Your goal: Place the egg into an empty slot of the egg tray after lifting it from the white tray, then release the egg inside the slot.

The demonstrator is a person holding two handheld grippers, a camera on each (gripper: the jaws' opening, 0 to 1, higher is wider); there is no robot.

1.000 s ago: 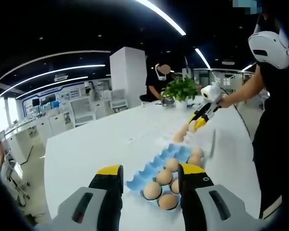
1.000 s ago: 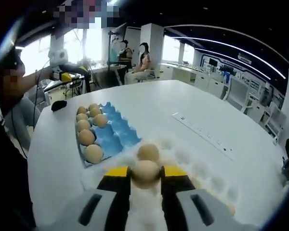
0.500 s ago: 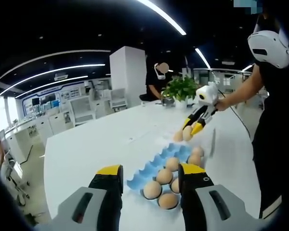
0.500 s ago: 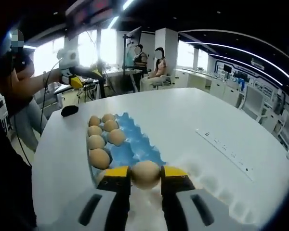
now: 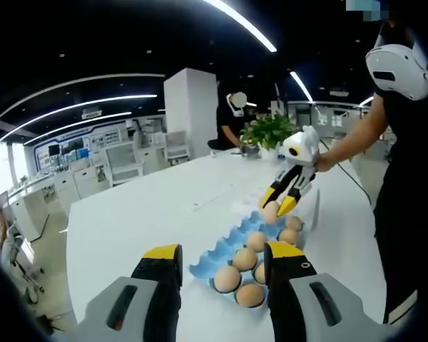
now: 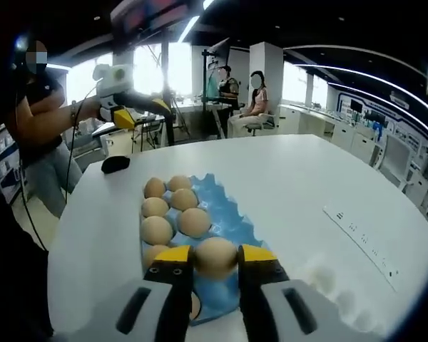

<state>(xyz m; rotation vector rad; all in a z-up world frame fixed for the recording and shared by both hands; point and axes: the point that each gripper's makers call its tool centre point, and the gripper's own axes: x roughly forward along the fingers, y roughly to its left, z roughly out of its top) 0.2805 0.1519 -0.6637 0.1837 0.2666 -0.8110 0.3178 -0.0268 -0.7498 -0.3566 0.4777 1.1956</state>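
Right gripper (image 6: 215, 258) clamped on a tan egg (image 6: 215, 256), held just above the near end of the blue egg tray (image 6: 232, 217). In the left gripper view the same gripper (image 5: 278, 206) hangs over the tray's (image 5: 221, 251) far end, egg (image 5: 271, 212) between its yellow tips. Several eggs already sit in slots. Left gripper (image 5: 221, 260) spread apart, nothing in it, raised over the white table (image 5: 143, 214). White tray (image 6: 335, 288) lies beside the blue one.
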